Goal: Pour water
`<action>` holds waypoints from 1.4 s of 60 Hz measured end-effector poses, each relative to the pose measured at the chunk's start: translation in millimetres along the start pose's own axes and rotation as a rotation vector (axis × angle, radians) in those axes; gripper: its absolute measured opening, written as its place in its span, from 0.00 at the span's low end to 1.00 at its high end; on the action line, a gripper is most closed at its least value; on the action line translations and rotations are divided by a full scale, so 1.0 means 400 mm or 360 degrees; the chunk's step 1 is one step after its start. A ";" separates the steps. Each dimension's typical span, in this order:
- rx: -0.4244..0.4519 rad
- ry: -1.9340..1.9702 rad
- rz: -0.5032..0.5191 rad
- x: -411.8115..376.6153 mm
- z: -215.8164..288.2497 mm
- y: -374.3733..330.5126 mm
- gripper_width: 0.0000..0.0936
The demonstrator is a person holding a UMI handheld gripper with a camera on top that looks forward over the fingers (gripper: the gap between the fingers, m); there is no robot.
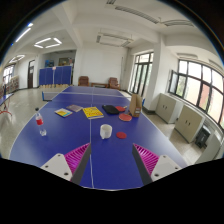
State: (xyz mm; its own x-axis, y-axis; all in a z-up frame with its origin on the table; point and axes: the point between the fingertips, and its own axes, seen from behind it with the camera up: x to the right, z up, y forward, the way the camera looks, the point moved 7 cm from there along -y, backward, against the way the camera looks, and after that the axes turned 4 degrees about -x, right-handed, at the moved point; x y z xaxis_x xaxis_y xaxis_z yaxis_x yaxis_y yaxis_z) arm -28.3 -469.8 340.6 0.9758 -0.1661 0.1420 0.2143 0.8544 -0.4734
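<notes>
A white cup (106, 131) stands on the blue table-tennis table (60, 140), just ahead of my fingers and a little beyond them. A small clear bottle with a red cap (41, 124) stands farther left on the table. My gripper (110, 160) is open and empty, its pink-padded fingers (76, 158) spread wide above the near part of the table. Nothing is between them.
Beyond the cup lie a yellow book (92, 112), another book (64, 112), a dark object (111, 109), a red bowl (125, 117) and a small red disc (121, 134). The room has windows at right, cabinets (188, 122) and blue boards (56, 75) at the back.
</notes>
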 end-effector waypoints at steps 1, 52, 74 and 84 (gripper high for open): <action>-0.0005 0.0001 -0.0005 0.004 0.004 -0.023 0.91; 0.0055 -0.0013 0.0578 -1.151 -0.078 0.426 0.92; 0.0235 -0.0009 0.0459 -1.387 0.050 0.831 0.81; 0.0302 0.0021 0.0459 -1.393 0.056 0.873 0.52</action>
State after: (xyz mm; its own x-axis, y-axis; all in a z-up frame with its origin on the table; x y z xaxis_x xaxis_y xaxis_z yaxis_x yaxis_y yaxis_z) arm -498.2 -67.9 115.6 0.9958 0.0906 0.0139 -0.0813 0.9432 -0.3221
